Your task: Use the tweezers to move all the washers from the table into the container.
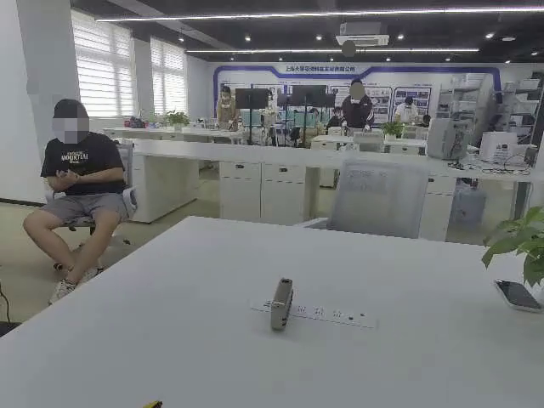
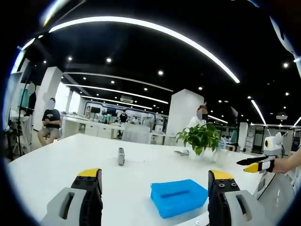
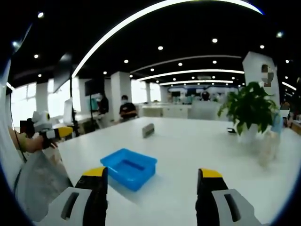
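**Ann:** Where is the left gripper (image 2: 155, 175)?

**Ben:** It hangs over the white table (image 2: 47, 174). Its two jaws stand wide apart, with nothing between them.

**Ann:** And the blue container (image 2: 178, 195)?

**Ben:** It sits on the table just in front of that gripper, a little right of the middle. It is low and flat with an open top. Its long side runs across, from one jaw toward the other.

**Ann:** Is anything in it?

**Ben:** The bottom looks plain blue. But washers are tiny, so nobody can be sure.

**Ann:** And the right gripper (image 3: 153, 173)?

**Ben:** Its jaws are wide apart too, and it holds nothing. From there the container lies ahead and to the left, close to the left jaw, with one corner turned toward the gripper.

**Ann:** So the container is between the two grippers?

**Ben:** Yes. The left gripper looks at it from one side and the right gripper from the other.

**Ann:** Which one is nearer?

**Ben:** Both are near. It is too hard to tell which is closer.

**Ann:** What should come first?

**Ben:** Most likely one gripper has to pick up the tweezers, because both are empty.
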### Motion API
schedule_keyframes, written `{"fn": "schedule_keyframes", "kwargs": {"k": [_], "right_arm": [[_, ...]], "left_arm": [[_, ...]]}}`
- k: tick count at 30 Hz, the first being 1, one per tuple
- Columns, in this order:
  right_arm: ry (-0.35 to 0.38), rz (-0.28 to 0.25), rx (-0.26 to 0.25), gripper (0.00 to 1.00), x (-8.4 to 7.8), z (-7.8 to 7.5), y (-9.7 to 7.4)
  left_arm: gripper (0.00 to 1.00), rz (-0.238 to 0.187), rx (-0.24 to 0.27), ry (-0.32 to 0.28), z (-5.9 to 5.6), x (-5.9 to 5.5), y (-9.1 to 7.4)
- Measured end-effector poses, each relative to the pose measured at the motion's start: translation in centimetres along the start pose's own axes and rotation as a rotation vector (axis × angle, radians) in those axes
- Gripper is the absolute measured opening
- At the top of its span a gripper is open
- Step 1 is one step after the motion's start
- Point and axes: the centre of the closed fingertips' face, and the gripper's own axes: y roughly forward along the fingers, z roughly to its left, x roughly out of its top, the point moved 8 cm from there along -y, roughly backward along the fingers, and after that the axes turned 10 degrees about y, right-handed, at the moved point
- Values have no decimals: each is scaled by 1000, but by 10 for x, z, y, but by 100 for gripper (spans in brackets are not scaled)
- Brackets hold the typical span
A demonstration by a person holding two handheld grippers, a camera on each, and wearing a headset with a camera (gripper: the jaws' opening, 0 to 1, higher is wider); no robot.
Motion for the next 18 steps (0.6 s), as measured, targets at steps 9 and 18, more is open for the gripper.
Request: {"fn": "schedule_keyframes", "kwargs": {"k": [9,18], "right_arm": [[-5,5,-13,75,0,0,0],[4,5,-22,75,0,-4,1]], "left_arm": [[93,3,-3,-9,0,-1,1],[93,16,-17,-2,-1,-2,4]]}}
